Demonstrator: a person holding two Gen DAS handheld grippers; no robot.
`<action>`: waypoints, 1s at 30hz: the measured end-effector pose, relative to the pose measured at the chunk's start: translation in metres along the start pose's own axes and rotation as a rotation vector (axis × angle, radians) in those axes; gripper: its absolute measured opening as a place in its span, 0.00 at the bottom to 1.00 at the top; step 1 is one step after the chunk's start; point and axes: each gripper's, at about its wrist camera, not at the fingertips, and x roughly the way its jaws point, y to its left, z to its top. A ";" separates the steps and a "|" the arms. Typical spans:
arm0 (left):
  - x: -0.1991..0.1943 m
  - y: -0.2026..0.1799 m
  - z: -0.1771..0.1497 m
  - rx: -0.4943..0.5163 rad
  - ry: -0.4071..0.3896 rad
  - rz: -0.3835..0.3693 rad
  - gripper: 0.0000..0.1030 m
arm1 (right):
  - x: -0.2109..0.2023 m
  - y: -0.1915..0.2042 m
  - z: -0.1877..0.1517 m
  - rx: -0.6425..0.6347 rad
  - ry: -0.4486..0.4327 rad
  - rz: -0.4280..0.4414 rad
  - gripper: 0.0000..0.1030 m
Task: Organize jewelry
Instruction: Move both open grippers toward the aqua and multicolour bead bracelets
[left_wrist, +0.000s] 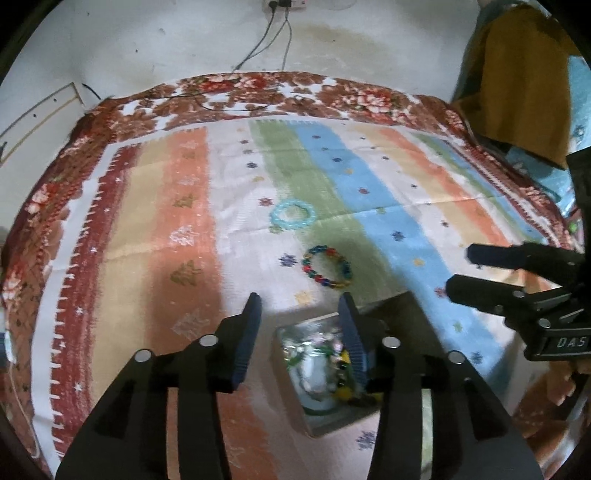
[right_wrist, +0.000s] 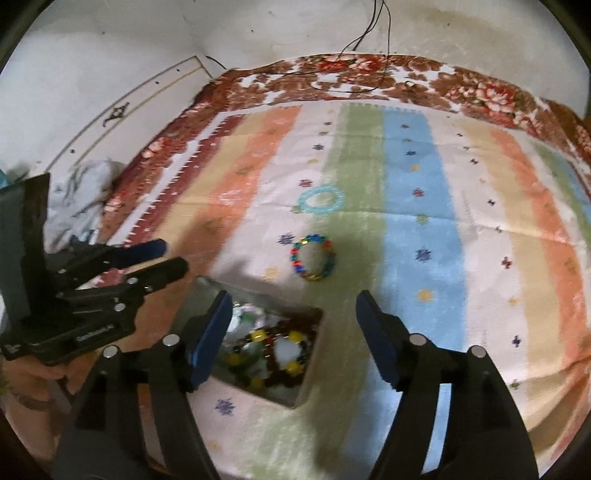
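Two bead bracelets on striped cloth beyond open-jawed left tool.

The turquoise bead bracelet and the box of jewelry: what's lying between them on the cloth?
A multicolored bead bracelet lies between the turquoise bracelet and the jewelry box, flat on the striped cloth. Both wrist views show it.

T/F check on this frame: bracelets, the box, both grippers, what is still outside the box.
1. Two bracelets lie on the striped cloth outside the box. True: a light blue bracelet and a multicoloured bracelet.
2. The box is empty. False: it holds a pile of beaded jewelry.
3. The right gripper grips the multicoloured bracelet. False: its jaws stand open with nothing between them.
4. The left gripper is open above the box. True.
5. The light blue bracelet lies nearer the box than the multicoloured one. False: it lies farther.
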 end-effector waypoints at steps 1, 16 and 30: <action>0.002 0.000 0.002 0.003 0.003 0.011 0.46 | 0.003 -0.001 0.002 0.001 0.005 -0.003 0.70; 0.041 0.026 0.032 0.005 0.029 0.075 0.79 | 0.051 -0.023 0.016 0.007 0.092 -0.147 0.84; 0.095 0.043 0.055 0.004 0.093 0.064 0.83 | 0.100 -0.033 0.034 -0.003 0.187 -0.149 0.84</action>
